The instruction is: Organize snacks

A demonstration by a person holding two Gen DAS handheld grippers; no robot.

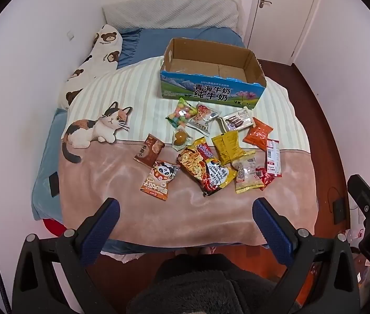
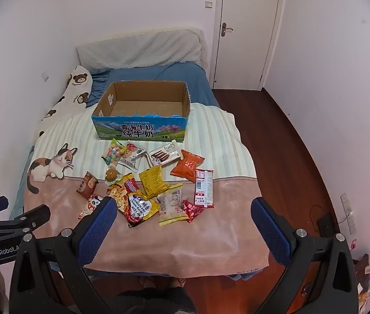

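Note:
Several snack packets lie loose on the bed blanket: a noodle pack, a yellow packet, an orange packet, a candy bag and a panda packet. An empty open cardboard milk box stands behind them. My left gripper is open and empty, above the blanket's near edge. My right gripper is open and empty, near the front of the pile.
The bed has a cat-print blanket, a bear pillow at the left and a headboard cushion. Walls close in left and right. A door stands at the back right, wooden floor to the right.

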